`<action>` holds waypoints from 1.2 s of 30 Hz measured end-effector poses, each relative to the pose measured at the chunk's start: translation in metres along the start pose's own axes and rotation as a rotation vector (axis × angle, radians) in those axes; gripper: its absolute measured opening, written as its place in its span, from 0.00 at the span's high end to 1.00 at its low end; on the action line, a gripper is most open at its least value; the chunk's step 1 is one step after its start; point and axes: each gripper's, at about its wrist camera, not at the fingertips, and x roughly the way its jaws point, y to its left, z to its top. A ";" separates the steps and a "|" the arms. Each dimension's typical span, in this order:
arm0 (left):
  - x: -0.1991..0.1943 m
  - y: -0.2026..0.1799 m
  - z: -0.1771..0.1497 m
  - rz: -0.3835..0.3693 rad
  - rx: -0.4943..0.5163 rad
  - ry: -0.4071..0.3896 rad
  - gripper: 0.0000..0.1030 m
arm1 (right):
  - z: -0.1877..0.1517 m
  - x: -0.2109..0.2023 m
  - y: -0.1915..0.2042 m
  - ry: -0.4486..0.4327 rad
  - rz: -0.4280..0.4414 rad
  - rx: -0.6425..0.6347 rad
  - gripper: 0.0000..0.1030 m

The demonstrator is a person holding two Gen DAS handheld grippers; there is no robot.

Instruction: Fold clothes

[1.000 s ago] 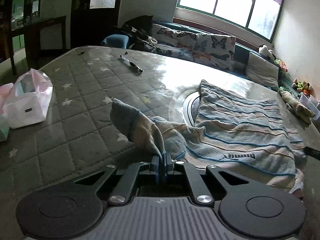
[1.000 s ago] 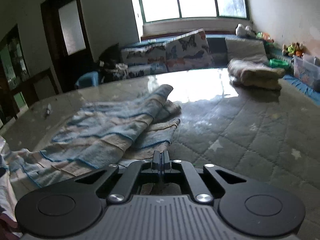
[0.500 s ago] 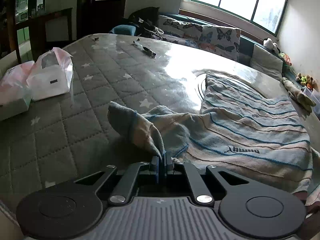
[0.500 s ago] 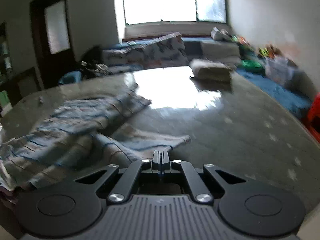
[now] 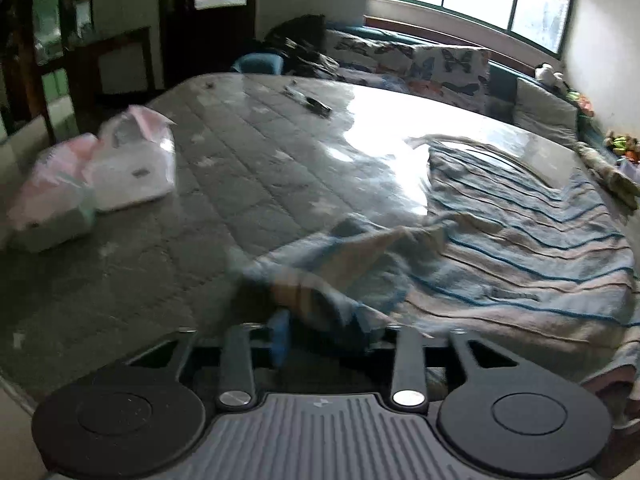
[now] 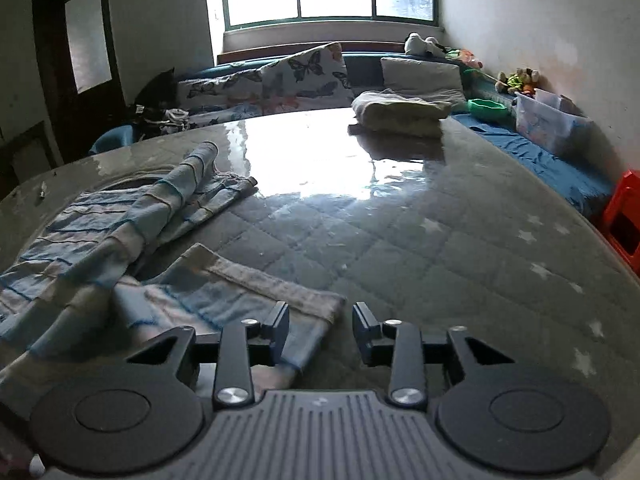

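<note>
Released sleeve (image 5: 344, 256) now slumped leftward

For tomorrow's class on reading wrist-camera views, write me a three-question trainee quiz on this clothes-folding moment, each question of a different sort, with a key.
1. True or false: the right claw is clamped on the striped garment.
2. What lies at the far edge of the quilted table in the right wrist view? A) folded pale cloth B) shoes C) a laptop
3. Fill in: to the left in the left wrist view sit pink and white ____.

Key: 1 false, its jaws are opening, pads clear of the cloth; 2 A, the folded pale cloth; 3 plastic bags.
</note>
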 end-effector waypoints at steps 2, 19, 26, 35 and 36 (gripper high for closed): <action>-0.005 0.009 0.003 0.035 -0.006 -0.015 0.51 | 0.000 0.009 0.002 0.009 0.006 -0.003 0.65; 0.036 -0.059 0.079 -0.005 0.170 -0.099 0.41 | -0.018 -0.029 -0.014 -0.050 -0.187 0.004 0.85; 0.077 -0.095 0.111 -0.026 0.229 -0.081 0.41 | -0.003 -0.026 -0.021 -0.037 -0.113 0.026 0.81; 0.137 -0.122 0.131 -0.068 0.239 -0.019 0.41 | 0.033 0.027 0.011 0.030 0.083 -0.096 0.76; 0.141 -0.124 0.132 -0.076 0.243 -0.016 0.41 | 0.033 0.031 0.012 0.033 0.077 -0.112 0.69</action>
